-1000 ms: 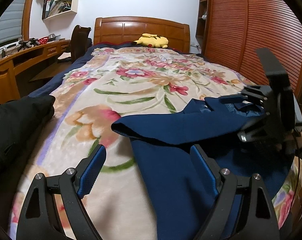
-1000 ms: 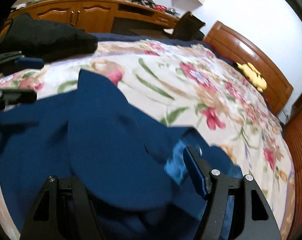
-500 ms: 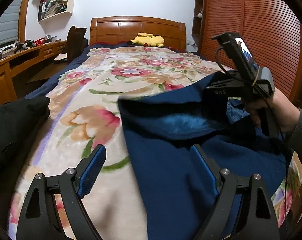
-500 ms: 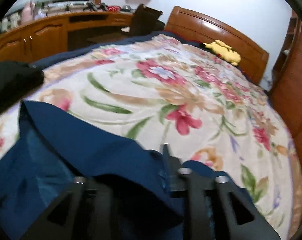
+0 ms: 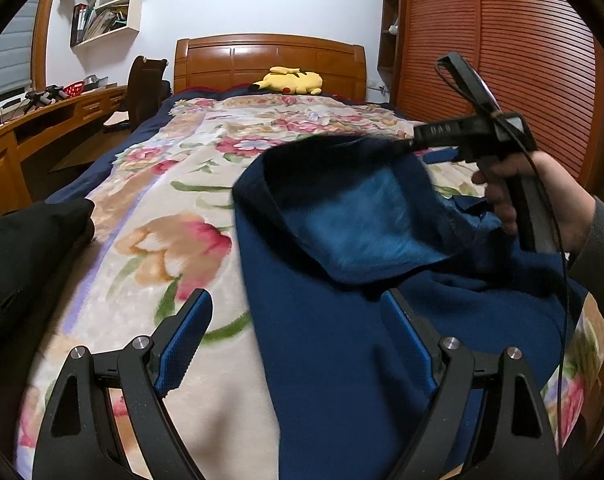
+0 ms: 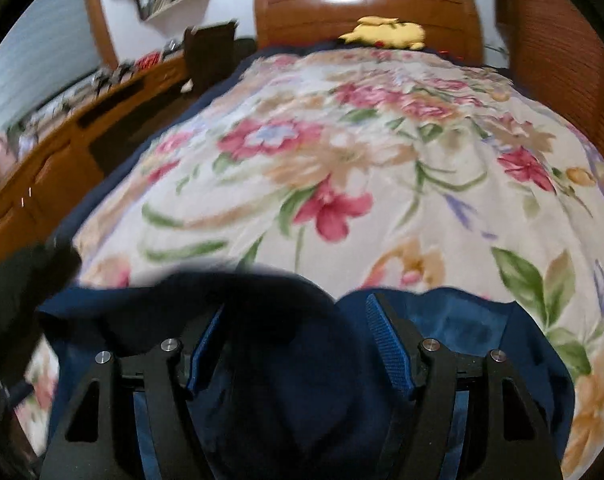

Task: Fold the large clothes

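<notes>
**Blue Top on the Flowery Bed**

Behind everything stood one wooden headboard (image 5: 267, 62), and one yellow stuffed toy (image 5: 291, 80) lay just in front of it. One big bed (image 5: 189, 184) filled the room, with a flowery blanket on top. One long wooden counter (image 5: 33, 136) ran along the left side, with small things on it too tiny to tell. One dark chair (image 5: 143, 88) stood beside it. One white shelf (image 5: 105, 12) hung on the wall, full of books and papers. Slatted wooden doors (image 5: 502, 60) stood on the right.

One dark blue garment (image 5: 342, 340) lay on the near part of the bed. Part of it was lifted up, and its lighter blue inside showed. One black heap of cloth (image 5: 17, 260) lay at the left edge, near the blue one but apart from it.

Two tools were there. The left tool (image 5: 297, 340) hung over the edge of the blue garment with its jaws spread wide, gripping nothing. A hand (image 5: 542, 200) in a grey sleeve held the right tool (image 6: 293, 344). Its jaws had just been opening. Blue cloth bulged up between them and hid the left one, but the right pad looked clear of the cloth, so the grip looked let go.
</notes>
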`<state>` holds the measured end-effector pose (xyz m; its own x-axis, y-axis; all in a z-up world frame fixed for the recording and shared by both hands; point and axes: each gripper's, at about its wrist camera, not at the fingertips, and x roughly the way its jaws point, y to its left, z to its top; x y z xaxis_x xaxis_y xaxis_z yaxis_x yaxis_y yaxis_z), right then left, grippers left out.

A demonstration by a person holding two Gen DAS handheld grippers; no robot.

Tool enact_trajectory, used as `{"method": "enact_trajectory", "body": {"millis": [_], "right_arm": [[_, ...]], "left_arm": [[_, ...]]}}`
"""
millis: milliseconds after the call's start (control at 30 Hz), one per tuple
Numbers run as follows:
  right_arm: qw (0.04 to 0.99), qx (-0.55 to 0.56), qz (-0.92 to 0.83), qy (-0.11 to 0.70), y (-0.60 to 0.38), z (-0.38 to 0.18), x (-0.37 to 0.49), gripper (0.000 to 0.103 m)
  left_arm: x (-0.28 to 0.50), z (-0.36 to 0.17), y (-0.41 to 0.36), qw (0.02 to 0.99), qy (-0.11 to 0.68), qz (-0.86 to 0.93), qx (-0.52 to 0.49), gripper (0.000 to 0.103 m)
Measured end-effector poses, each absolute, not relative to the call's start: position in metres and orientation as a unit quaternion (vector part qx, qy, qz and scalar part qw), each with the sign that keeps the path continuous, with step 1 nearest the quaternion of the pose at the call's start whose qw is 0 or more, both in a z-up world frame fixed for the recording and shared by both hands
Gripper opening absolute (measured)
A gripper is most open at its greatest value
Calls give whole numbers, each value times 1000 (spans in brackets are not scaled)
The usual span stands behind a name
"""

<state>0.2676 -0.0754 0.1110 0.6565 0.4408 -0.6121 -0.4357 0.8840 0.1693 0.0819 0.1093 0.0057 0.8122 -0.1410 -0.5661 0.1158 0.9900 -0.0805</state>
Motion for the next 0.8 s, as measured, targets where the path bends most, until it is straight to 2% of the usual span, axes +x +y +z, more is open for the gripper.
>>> {"method": "enact_trajectory", "body": {"millis": [100, 300, 567, 800], "right_arm": [[917, 3, 217, 336, -75, 107, 272, 71], [905, -93, 268, 316, -65, 101, 235, 71], [857, -171, 358, 329, -83, 77, 161, 70], [840, -219, 356, 345, -100, 58, 142, 70]], "left_arm": [[82, 6, 109, 951, 301, -67, -23, 86], [82, 8, 110, 952, 297, -71, -27, 86], [80, 11, 107, 952, 297, -74, -25, 86], [79, 11, 105, 952, 296, -76, -29, 86]]}}
